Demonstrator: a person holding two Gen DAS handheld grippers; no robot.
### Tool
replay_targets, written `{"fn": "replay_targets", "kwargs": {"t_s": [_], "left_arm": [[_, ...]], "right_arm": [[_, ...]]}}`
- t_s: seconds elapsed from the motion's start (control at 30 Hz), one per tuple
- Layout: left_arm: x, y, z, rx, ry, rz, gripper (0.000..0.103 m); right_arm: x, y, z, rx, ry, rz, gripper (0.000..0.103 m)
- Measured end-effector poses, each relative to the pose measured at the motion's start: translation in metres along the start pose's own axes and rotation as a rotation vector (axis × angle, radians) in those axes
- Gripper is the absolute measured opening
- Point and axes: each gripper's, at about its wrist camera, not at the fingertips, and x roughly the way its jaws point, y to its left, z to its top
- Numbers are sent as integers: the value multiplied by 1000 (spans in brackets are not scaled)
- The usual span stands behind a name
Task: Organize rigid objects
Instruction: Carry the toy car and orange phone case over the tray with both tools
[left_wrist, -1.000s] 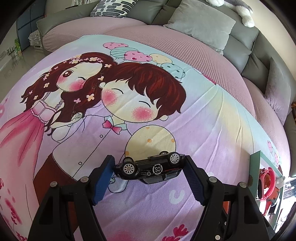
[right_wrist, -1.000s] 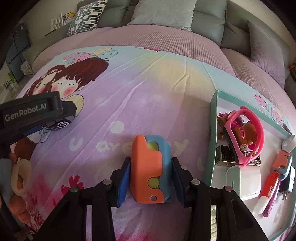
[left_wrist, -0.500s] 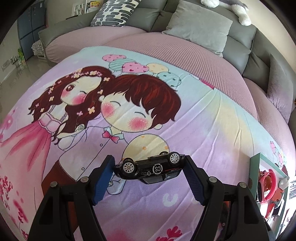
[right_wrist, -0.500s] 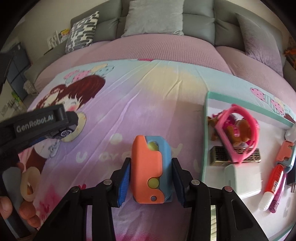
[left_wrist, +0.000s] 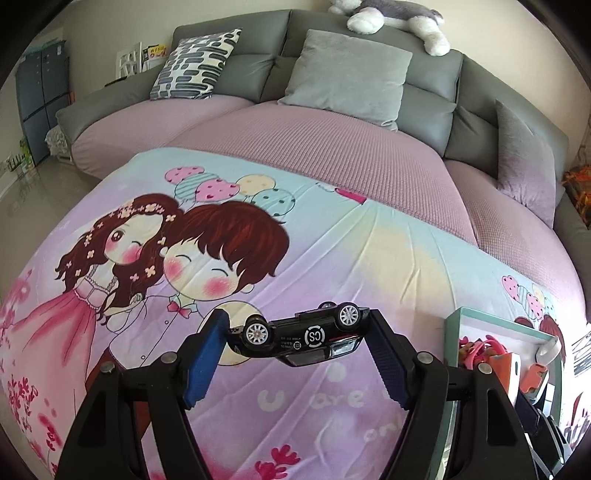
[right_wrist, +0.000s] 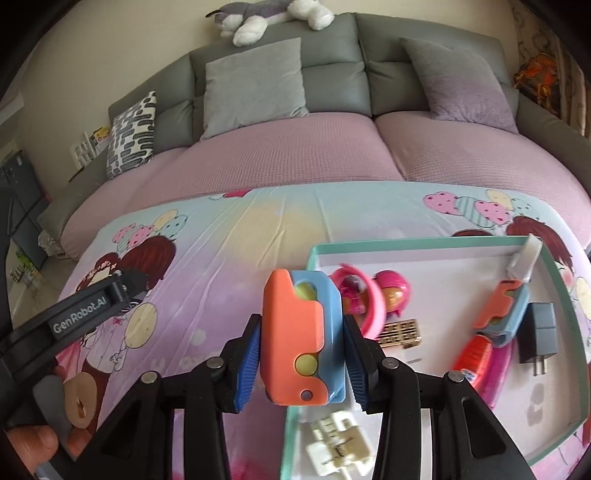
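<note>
Over the near-left rim of the teal tray (right_wrist: 424, 245), the right gripper (right_wrist: 302, 363) clamps an orange-and-blue toy (right_wrist: 299, 332); a second ago it hung over the cartoon blanket (right_wrist: 229, 243), left of the tray. Left of the tray, the left gripper (left_wrist: 297, 347) pinches an upside-down black toy car (left_wrist: 301, 334) above the blanket, as before. Beyond the tray, more of the grey sofa (right_wrist: 332, 66) now shows.
</note>
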Motion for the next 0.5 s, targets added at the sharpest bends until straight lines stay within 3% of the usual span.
{"fn": "replay_targets", "kwargs": {"t_s": [0.5], "left_arm": [[-23,-68,-5,139,-45,-95,76]], "right_arm": [[-16,-71,1,89,-23,-72,45]]}}
